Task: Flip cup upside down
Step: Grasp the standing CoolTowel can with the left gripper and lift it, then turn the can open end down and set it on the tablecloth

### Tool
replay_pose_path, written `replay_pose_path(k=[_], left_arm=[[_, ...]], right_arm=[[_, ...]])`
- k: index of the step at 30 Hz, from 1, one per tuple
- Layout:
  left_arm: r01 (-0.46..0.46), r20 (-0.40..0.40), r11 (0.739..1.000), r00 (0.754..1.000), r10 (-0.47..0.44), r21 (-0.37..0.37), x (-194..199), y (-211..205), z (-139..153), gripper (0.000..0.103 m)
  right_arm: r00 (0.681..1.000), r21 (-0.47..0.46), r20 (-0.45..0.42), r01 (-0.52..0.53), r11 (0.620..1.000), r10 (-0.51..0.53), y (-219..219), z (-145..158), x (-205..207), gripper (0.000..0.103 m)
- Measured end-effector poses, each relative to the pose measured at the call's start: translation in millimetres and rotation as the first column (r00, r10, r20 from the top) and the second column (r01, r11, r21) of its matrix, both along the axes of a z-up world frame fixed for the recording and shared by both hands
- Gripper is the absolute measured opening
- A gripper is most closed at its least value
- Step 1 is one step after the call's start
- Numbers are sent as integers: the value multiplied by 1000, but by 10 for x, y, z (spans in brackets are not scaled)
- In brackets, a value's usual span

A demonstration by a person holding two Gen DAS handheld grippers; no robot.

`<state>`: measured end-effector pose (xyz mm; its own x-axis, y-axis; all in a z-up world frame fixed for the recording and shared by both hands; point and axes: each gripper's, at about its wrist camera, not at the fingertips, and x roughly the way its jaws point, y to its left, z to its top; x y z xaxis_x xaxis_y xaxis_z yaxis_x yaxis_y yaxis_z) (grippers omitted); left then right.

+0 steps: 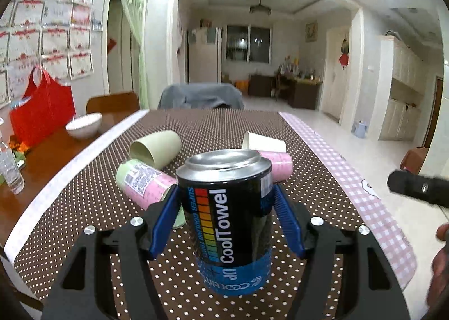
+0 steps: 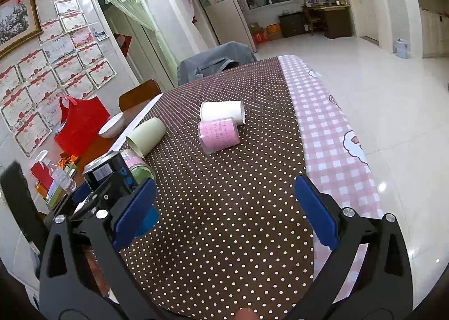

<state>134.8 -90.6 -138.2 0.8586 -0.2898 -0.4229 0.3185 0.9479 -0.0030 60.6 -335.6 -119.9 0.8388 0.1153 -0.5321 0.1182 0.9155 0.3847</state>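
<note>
The left tool (image 1: 226, 202) grips a black cylindrical "CoolTowel" can with a silver metal end and a blue band (image 1: 226, 207); its blue ribbed pads (image 1: 165, 224) press on opposite sides of the can wall, near mid-height. The can is held above the brown white-dotted tabletop (image 1: 182, 286), apparently clear of the surface, in front of two pink-labelled containers and two pale paper cups lying on their sides. The right tool (image 2: 224, 213) is open and holds nothing, standing well apart to the right over the same cloth.

Orientation: the can's long axis is near vertical, tilted slightly away from the left wrist camera. The silver metal end faces up and the blue band faces down. The "CoolTowel" lettering runs along the axis; the blue-band lettering reads inverted, which suggests the can is already turned over or close to it.

Procedure for the step in hand:
1. Keep the grip firm and centred; the smooth wall may slip.
2. Bring the axis fully vertical before lowering.
3. Lower onto a bare part of the cloth, clear of the pink-labelled container (image 1: 146, 179) just behind the left pad.
4. Release only when the lower end sits flat.
</note>
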Motion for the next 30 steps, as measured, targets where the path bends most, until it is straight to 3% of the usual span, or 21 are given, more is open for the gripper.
replay_pose_path(k=[5, 16, 20, 24, 25, 30], left_arm=[[0, 47, 1000, 999, 0, -9, 27, 21, -180, 65], [-10, 67, 997, 998, 4, 80, -118, -27, -394, 67], [-34, 86, 995, 996, 26, 98, -181, 13, -353, 87], [-39, 57, 992, 998, 32, 122, -200, 31, -278, 89], [-43, 57, 992, 998, 36, 123, -208, 40, -258, 95], [-44, 54, 992, 998, 38, 118, -281, 77, -124, 95]], right_arm=[[1000, -14, -6, 4, 1000, -4, 30, -1, -1, 97], [1000, -29, -21, -7, 1000, 6, 112, -20, 18, 97], [1000, -33, -18, -17, 999, 16, 161, -10, 15, 97], [1000, -32, -13, -21, 999, 21, 193, 2, 19, 97], [1000, -32, -12, -23, 999, 22, 201, 7, 18, 97], [1000, -35, -1, -27, 999, 27, 235, 56, 6, 97]])
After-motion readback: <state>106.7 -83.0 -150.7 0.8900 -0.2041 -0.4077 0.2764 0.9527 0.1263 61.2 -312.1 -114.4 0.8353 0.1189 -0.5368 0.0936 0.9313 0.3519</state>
